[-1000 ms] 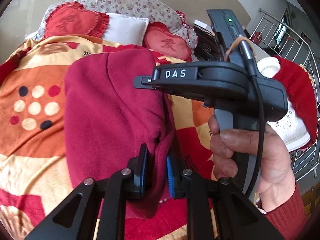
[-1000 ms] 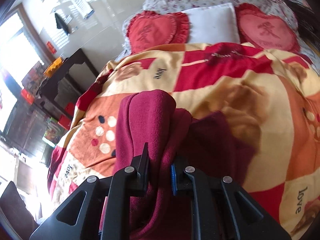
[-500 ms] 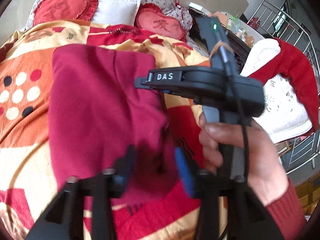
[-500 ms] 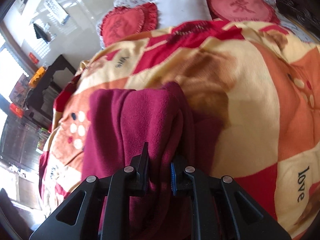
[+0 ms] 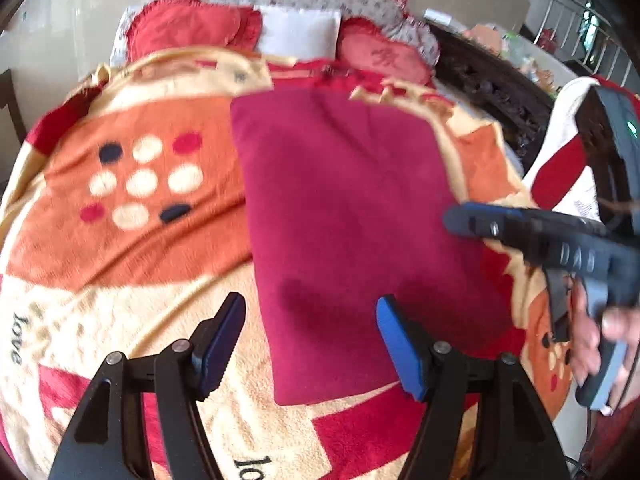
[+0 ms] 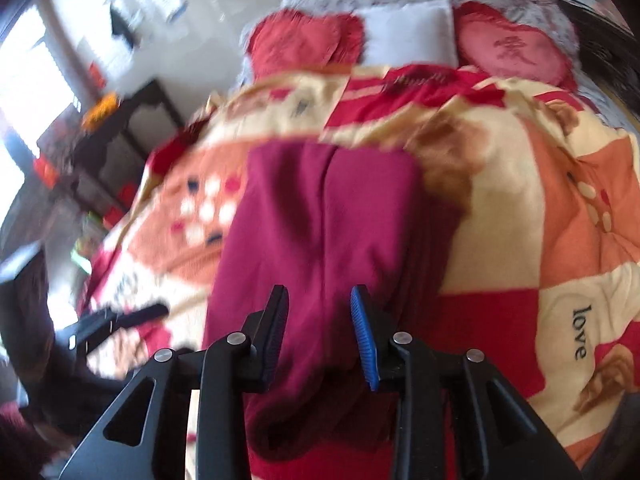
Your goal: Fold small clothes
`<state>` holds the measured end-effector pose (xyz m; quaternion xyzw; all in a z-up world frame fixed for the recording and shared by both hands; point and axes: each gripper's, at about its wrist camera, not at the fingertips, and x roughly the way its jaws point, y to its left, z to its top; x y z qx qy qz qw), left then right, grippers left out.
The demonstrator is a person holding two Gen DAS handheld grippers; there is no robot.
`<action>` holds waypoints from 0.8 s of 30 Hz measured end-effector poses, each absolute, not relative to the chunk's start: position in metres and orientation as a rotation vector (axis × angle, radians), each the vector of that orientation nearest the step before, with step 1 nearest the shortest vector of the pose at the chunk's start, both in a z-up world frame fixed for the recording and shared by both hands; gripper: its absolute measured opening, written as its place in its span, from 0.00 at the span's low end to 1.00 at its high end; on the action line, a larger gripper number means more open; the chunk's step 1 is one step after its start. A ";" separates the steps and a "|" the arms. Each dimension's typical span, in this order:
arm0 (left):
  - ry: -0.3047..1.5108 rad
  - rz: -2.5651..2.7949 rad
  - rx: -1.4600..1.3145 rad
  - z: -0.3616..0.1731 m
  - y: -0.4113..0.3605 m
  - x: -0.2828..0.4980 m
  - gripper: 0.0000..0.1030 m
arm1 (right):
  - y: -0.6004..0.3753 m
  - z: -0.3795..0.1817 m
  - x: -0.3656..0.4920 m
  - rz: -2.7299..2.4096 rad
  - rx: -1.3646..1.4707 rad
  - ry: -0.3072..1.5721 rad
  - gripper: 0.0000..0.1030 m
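The folded maroon fleece garment lies flat mid-frame on the patterned blanket. Left tool is opening wide, gripping nothing; right tool is just parting, cloth between its pads. Best to lift both clear without dragging the fold.

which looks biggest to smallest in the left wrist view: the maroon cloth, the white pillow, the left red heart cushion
1. maroon cloth, by far the largest, though it lies nearest the camera.
2. left red heart cushion.
3. white pillow, slightly smaller than the cushion; both sit far back, so that gap is unsure.
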<state>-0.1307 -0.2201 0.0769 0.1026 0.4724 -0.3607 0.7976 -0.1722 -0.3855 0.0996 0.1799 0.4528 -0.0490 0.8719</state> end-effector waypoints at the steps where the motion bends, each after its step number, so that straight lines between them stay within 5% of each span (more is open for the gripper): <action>1: 1.039 -0.775 0.222 0.069 -0.223 -0.132 0.70 | -0.382 0.091 -0.173 -0.127 0.341 0.976 0.07; 9: 1.034 -0.792 0.257 0.057 -0.229 -0.147 0.70 | -0.397 0.068 -0.203 -0.157 0.405 0.993 0.04; 13: 1.046 -0.799 0.248 0.057 -0.234 -0.147 0.70 | -0.424 0.091 -0.197 -0.220 0.532 0.859 0.24; 16: 1.048 -0.792 0.250 0.054 -0.237 -0.149 0.70 | -0.443 0.084 -0.173 -0.260 0.601 0.848 0.24; 18: 1.048 -0.791 0.251 0.055 -0.240 -0.149 0.70 | -0.447 0.072 -0.154 -0.243 0.619 0.891 0.20; 19: 1.049 -0.795 0.250 0.055 -0.240 -0.149 0.70 | -0.446 0.070 -0.151 -0.243 0.605 0.905 0.03; 20: 1.052 -0.799 0.248 0.055 -0.240 -0.148 0.70 | -0.443 0.072 -0.147 -0.250 0.564 0.906 0.00; 24: 1.050 -0.824 0.254 0.052 -0.245 -0.149 0.72 | -0.439 0.083 -0.150 -0.303 0.433 0.878 0.00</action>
